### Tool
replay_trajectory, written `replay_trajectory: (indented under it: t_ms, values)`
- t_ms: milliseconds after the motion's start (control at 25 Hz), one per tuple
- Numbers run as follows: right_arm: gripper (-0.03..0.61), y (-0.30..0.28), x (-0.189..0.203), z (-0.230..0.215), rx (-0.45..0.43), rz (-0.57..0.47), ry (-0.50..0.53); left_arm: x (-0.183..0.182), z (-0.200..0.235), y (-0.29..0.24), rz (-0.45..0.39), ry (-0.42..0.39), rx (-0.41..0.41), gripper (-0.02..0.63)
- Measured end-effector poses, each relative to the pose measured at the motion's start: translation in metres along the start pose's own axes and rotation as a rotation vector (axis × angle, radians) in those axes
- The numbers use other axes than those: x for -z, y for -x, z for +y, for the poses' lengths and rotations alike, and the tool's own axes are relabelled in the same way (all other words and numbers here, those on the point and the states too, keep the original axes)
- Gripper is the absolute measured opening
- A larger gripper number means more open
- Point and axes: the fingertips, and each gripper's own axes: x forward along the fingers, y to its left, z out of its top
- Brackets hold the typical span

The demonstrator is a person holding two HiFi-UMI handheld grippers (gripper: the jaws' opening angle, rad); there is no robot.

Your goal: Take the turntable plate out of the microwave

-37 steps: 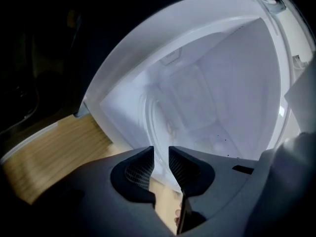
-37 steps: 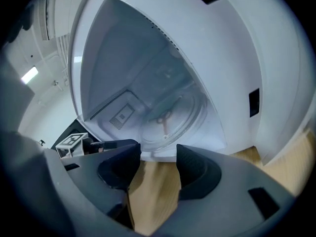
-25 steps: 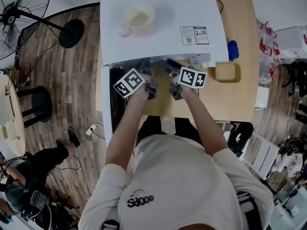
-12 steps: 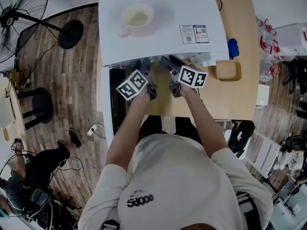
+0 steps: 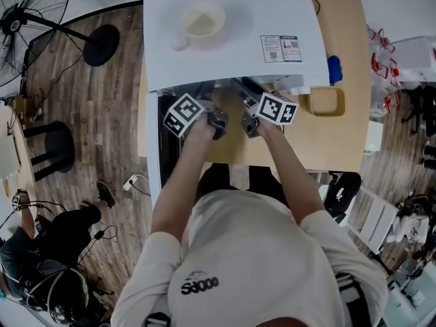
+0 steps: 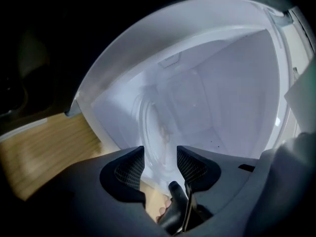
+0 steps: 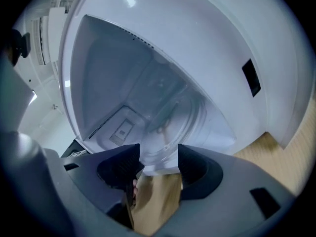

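**Reaching into the microwave for the plate**

Both claws sit at the mouth of the microwave (image 5: 231,39), which stands on the worktop (image 5: 334,142). Its door (image 5: 152,148) is swung out beyond the left claw.

The left claw (image 6: 160,154) is spread and its jaws have just been opening. The near rim of the plate (image 6: 150,125) comes into the gap between them, with neither pad pressing on it. The right claw (image 7: 158,154) is spread as well. The same rim sits just ahead of its tips and partly between them, untouched as far as shows.

The plate lies inside the cavity, ahead of both claws and reaching away from them toward the back wall. The left claw looks rolled so that its jaws straddle the thin glass edge rather than the broad face, probably because a flat disc offers no other hold. Two claws side by side on the near rim would likely keep the glass from tipping as it comes out. The step in hand reads as the approach to the grip, since nothing is pinched yet.

A cup (image 5: 199,23) rests on the microwave's top, above both claws.
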Motion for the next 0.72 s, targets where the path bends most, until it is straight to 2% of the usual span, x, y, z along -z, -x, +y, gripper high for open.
replay_trajectory:
  t_ms: [200, 360, 600, 720]
  values:
    - [0.204, 0.002, 0.016, 0.006, -0.029, 0.005, -0.063, 0.003, 0.005, 0.000, -0.029, 0.104, 0.017, 0.165]
    - [0.204, 0.001, 0.012, 0.005, -0.042, -0.009, -0.098, 0.007, -0.003, -0.003, 0.002, 0.087, 0.065, 0.130]
    - [0.202, -0.003, -0.001, -0.001, -0.026, -0.060, -0.201, 0.011, 0.001, -0.003, 0.010, 0.079, 0.058, 0.095]
    - [0.184, -0.003, -0.001, -0.004, -0.010, -0.073, -0.211, 0.009, 0.001, -0.003, 0.003, 0.073, 0.057, 0.075]
